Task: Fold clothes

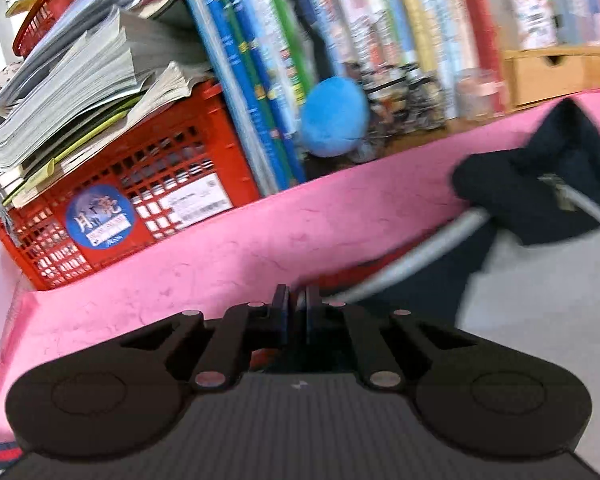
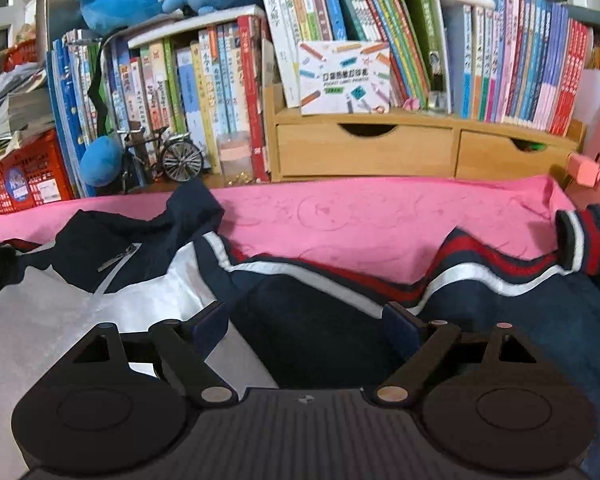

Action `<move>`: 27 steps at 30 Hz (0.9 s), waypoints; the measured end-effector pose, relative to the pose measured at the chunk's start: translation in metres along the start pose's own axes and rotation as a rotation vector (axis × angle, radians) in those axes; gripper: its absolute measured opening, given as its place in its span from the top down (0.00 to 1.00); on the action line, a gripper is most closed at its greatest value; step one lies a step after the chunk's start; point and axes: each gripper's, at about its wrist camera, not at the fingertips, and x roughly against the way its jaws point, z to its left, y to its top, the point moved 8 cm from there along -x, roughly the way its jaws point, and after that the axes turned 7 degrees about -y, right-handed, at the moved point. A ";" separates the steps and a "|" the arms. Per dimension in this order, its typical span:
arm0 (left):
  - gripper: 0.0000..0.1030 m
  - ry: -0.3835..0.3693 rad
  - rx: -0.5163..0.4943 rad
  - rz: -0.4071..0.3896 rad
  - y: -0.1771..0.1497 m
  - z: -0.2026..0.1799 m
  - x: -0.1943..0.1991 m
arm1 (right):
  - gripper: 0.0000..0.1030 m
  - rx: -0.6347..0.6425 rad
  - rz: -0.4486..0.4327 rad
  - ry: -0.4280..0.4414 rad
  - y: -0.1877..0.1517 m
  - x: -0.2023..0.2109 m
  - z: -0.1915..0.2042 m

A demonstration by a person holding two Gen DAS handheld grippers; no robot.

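A navy and white zip jacket [image 2: 300, 292] with red and white stripes lies spread on a pink cloth [image 2: 360, 212]. Its collar and zipper sit at left [image 2: 118, 258], a striped cuff at far right [image 2: 580, 244]. My right gripper [image 2: 304, 320] is open, fingers wide apart, low over the jacket's navy shoulder. In the left wrist view my left gripper [image 1: 298, 304] is shut over the pink cloth [image 1: 220, 252]; whether it pinches fabric is hidden. The jacket's collar [image 1: 540, 176] and white body [image 1: 540, 304] lie to its right.
A red plastic crate [image 1: 140, 204] piled with papers stands at the left. Books, a blue plush [image 1: 334, 118], a toy bicycle [image 2: 168, 158] and a wooden drawer unit [image 2: 420, 148] line the back edge. A pink box [image 2: 588, 170] is at right.
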 end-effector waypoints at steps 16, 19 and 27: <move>0.92 0.093 -0.060 0.046 -0.001 0.001 -0.014 | 0.55 0.046 0.089 -0.603 0.023 -0.079 -0.099; 0.87 0.101 -0.023 0.005 0.005 0.014 -0.004 | 0.56 -0.109 0.086 -0.500 0.028 -0.060 -0.112; 0.76 -0.044 0.056 -0.142 0.010 0.022 0.090 | 0.49 0.118 0.009 0.098 0.018 -0.018 0.054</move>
